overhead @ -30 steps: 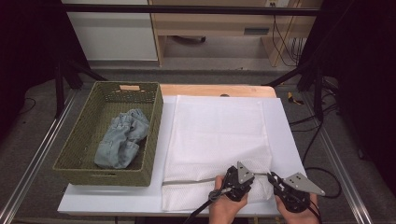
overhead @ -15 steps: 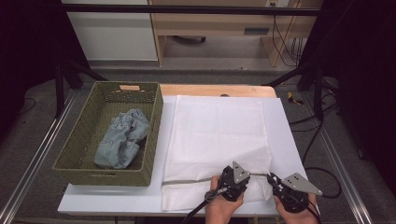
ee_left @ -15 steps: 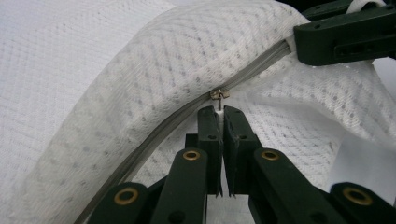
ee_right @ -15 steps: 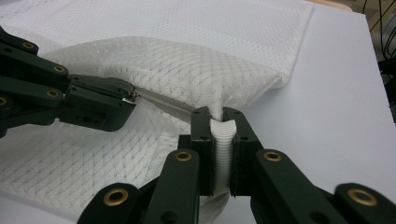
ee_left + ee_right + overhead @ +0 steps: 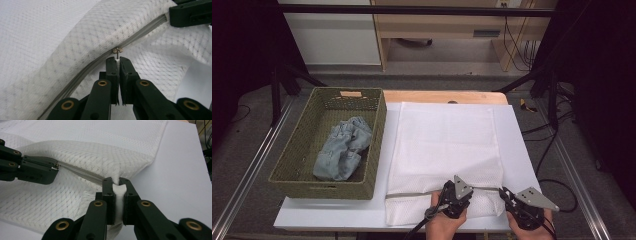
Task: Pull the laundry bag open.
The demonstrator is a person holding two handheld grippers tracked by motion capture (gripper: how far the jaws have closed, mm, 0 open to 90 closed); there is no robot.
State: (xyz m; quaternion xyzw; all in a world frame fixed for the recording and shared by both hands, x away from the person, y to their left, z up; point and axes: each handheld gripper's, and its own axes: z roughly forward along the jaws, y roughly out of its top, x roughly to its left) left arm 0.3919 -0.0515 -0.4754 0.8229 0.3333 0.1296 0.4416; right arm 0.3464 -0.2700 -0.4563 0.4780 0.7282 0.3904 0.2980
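A white mesh laundry bag (image 5: pixel 447 145) lies flat on the white board, its grey zipper (image 5: pixel 82 70) running along the near end. My left gripper (image 5: pixel 463 189) (image 5: pixel 117 60) is shut on the small metal zipper pull (image 5: pixel 117 50). To its right, my right gripper (image 5: pixel 504 192) (image 5: pixel 117 182) is shut on a bunched fold of the bag's near right corner (image 5: pixel 118 192), right by the zipper's end. The left gripper (image 5: pixel 56 168) also appears in the right gripper view, at the zipper.
A green woven basket (image 5: pixel 327 187) stands left of the bag and holds a crumpled blue denim garment (image 5: pixel 342 152). The white board (image 5: pixel 517 145) rests on a wooden table (image 5: pixel 442 96). Metal rails run along both sides, and cables lie on the floor at the right.
My left gripper has edged a little to the left along the zipper. The right gripper has stayed put.
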